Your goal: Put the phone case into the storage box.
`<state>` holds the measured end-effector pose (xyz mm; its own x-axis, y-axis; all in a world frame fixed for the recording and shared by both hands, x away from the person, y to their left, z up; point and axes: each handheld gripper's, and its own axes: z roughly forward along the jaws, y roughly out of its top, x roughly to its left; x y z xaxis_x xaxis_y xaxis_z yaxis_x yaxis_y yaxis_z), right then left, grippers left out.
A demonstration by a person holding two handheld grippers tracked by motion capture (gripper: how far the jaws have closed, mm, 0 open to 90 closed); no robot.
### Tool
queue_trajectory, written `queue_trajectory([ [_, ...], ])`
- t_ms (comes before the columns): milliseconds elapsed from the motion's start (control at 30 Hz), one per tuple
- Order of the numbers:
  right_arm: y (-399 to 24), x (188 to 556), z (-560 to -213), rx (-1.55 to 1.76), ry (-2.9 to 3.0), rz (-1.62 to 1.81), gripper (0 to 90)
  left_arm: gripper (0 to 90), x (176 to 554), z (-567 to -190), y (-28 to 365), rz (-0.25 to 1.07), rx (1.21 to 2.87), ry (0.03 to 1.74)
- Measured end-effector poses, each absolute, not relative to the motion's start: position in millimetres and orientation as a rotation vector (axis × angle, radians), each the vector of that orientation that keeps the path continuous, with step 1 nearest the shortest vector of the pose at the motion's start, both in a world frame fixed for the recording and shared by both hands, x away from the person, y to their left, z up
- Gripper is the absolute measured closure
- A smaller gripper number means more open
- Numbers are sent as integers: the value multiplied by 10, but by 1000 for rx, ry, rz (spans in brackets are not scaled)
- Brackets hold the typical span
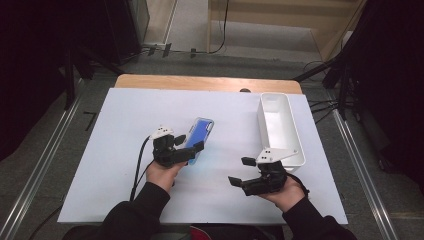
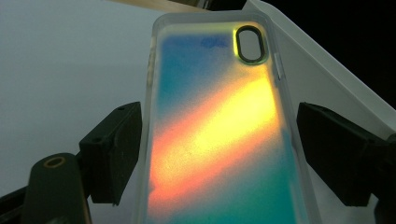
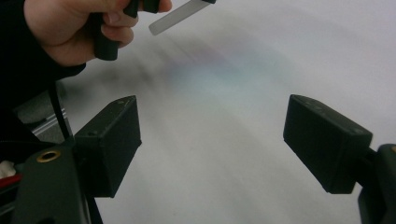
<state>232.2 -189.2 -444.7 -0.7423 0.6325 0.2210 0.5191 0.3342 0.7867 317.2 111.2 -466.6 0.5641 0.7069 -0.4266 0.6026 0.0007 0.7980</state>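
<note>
We see the left claw [image 1: 192,150] at the near end of the phone case [image 1: 199,134], close to the middle of the white table [image 1: 125,150]. In the left gripper view its jaws stand either side of the case [image 2: 215,140]: the left jaw lies against the case's edge, while a narrow gap shows at the right jaw, so the case is not clamped. The right claw [image 1: 241,171] is held apart with nothing between its jaws, just beside the near end of the white tray [image 1: 295,145]. The tray lies along the table's right edge, well apart from the case.
</note>
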Motion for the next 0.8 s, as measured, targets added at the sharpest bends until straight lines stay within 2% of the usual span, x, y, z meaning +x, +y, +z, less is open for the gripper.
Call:
queue_trajectory([
  [300,-1819,2449,-4363,1119,2432,1358,179,167,3110,-4698,1102,177,1656,1112],
  [500,-1791,2535,-4285,1153,2392,1387,190,167,3089,-4738,1076,153,1650,1118],
  [567,-1786,2561,-4261,1126,2393,1402,222,167,3081,-4748,1071,146,1652,1119],
  [800,-1753,2637,-4199,1128,2385,1413,222,167,3032,-4785,1036,97,1609,1137],
])
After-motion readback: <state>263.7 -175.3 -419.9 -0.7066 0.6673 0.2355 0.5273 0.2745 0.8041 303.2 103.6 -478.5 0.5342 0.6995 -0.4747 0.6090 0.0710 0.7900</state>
